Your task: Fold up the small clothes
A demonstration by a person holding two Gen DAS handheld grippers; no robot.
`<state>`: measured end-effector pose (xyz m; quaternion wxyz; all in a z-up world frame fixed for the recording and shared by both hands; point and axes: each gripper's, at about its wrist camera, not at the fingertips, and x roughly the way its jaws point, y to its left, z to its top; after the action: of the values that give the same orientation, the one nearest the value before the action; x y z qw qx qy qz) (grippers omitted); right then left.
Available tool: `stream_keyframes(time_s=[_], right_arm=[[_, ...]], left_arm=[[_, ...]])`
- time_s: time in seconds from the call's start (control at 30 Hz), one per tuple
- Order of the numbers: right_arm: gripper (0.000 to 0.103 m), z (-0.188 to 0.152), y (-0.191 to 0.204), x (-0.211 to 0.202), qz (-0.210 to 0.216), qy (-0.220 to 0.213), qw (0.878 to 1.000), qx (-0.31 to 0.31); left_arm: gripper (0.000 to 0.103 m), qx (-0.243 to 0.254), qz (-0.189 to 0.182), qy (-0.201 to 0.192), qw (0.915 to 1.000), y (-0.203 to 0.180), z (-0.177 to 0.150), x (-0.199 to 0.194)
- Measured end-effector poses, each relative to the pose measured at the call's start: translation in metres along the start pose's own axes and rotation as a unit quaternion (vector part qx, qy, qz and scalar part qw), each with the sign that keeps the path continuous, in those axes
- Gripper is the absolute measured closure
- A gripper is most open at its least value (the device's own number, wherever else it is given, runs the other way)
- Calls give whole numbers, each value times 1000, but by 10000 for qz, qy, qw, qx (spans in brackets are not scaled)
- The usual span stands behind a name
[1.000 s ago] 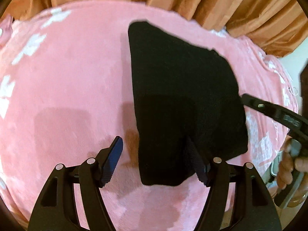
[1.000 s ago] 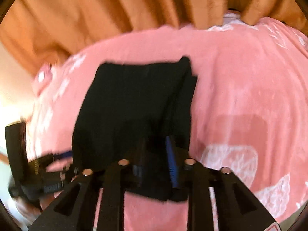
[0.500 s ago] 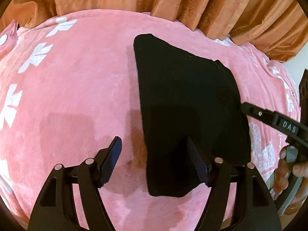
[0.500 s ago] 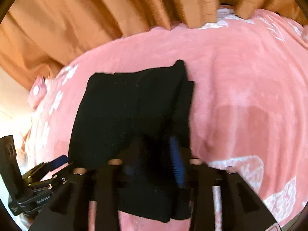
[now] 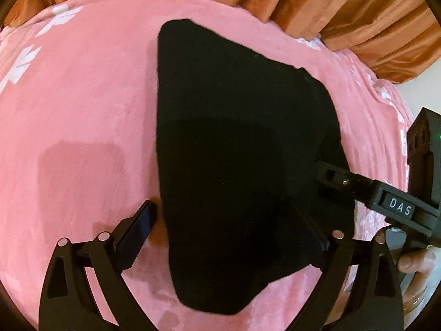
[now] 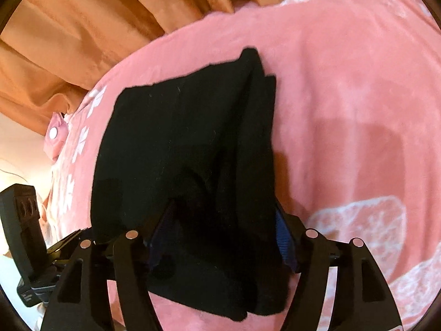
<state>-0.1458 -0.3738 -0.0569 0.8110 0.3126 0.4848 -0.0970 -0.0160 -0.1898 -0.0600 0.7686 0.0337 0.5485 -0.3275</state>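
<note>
Black knit folded garment (image 5: 234,151) lies flat on the pink fleece blanket (image 5: 82,96) after the right gripper (image 6: 220,237) spread open at 6 o'clock, left gripper (image 5: 228,234) open too, so fold's basically done.

— What does the right wrist view show?
— A folded black garment (image 6: 187,149) lying on a pink blanket (image 6: 358,88) with white flower prints, orange curtains (image 6: 91,27) behind it.
— And the right gripper (image 6: 223,237)?
— Its jaws stand spread, one on each side of the garment's near end (blue pads (image 6: 284,237) show at the cloth's edges).
— Anything else?
— The left gripper (image 6: 35,251), at the garment's left corner; whether it grips cannot be told.
</note>
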Motion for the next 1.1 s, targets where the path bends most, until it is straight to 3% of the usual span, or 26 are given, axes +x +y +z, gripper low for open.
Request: stream_keyframes(time_s=[0.07,0.1,0.17,0.2,0.23,0.3,0.4,0.47,0.57,0.63,0.67,0.73,0.77,0.83,0.9,0.93,1.0,1.03,1.1], right_arm=[[38,1,4,-1,-49,-19,9999,-90],[43,2,7,-2,-2,-64,9999,-127],[74,3,14,-6,99,-127,9998,-144],[77,4,17,-8,90,-189,9996,-177],[80,6,26,-18,159,-363,9988,-279],[82,10,46,-40,381,-743,9954,-464],[83,17,84,-83,717,-1419,9838,-829],[83,23,114,-122,1034,-1956,9689,-1106],[82,33,137,-156,1413,-2389,9529,-1220],[82,46,151,-166,1572,-2488,9472,-1272],[81,51,154,-162,1554,-2460,9479,-1297],[77,63,157,-138,1437,-2253,9541,-1351],[71,73,153,-107,1349,-1951,9626,-1307],[70,82,135,-48,1005,-1413,9787,-1103],[77,82,113,-2,164,-1023,9915,-787],[85,82,105,12,-143,-770,9951,-601],[86,84,103,8,450,-699,9956,-423],[86,84,107,2,614,-780,9939,-490],[86,78,118,-5,440,-990,9904,-855]], left_arm=[[14,1,-174,-28,9998,2,3,-1],[31,28,-265,-26,9996,2,5,-2],[52,103,-272,18,9996,2,9,-6],[70,132,-330,-2,9994,1,13,-11],[76,142,-437,-32,9989,1,17,-17],[79,101,-785,-232,9966,2,30,-43],[80,235,-1054,-834,9906,3,47,-102],[79,394,-1086,-1379,9837,5,60,-155],[77,620,-976,-1960,9738,13,75,-212],[69,668,-841,-2087,9721,22,83,-224],[64,623,-765,-2099,9727,29,87,-222],[44,349,-336,-1973,9791,52,93,-193],[41,252,-77,-1860,9822,63,93,-177],[43,-71,604,-1438,9877,95,88,-123],[52,-543,1044,-800,9898,125,77,-84],[52,-699,893,-599,9917,134,73,-77],[48,-559,583,-816,9934,132,68,-84],[41,-447,658,-928,9925,128,66,-88],[36,-185,735,-1109,9909,117,62,-90]])
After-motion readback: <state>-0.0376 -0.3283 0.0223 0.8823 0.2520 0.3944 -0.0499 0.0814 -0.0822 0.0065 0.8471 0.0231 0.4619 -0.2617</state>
